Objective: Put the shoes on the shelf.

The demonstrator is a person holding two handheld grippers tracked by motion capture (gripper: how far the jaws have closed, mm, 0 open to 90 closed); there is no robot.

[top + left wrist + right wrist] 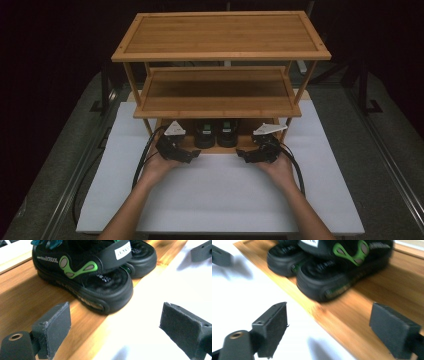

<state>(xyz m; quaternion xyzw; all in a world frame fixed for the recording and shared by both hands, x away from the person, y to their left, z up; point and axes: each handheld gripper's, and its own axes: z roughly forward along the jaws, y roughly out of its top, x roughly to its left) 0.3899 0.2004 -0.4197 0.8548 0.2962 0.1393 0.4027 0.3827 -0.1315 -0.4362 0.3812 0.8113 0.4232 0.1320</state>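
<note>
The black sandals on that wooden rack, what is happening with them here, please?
A person holds a two-jaw gripper in each hand at a three-level bamboo shoe rack on a white table mat. A pair of black sandals with green trim stands side by side on the lowest shelf, heels toward the person. The left gripper and the right gripper sit on either side of the pair, at the shelf's front edge. Both have open jaws with nothing between them, so the sandals are not held.

Left gripper (192,155) jaws wide apart, empty; right gripper (243,156) likewise, angled inward
</note>
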